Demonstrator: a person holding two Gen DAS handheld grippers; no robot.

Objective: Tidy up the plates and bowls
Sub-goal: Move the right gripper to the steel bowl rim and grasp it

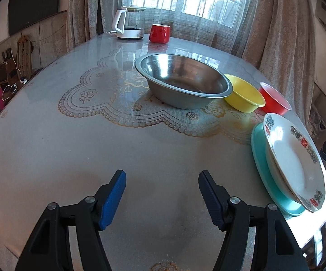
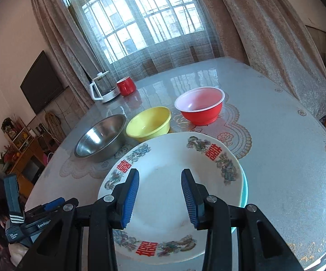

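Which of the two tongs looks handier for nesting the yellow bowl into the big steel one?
The left tongs, probably: open and empty over bare table facing the steel bowl and yellow bowl, while the right tongs hover over the stacked white plate.

The big bowl (image 1: pixel 185 83) looks like brushed, shiny metal, while the yellow bowl (image 1: pixel 244 93) and red bowl (image 2: pixel 200 107) look like smooth plastic. My desk (image 1: pixel 95 146) wears a glossy clear cover over lace-patterned cloth. The patterned plate (image 2: pixel 169 180) looks like glazed ceramic.

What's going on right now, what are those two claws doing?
Left gripper open over bare table. Right gripper open above white patterned plate, which is stacked on teal plate. Nothing blocking.
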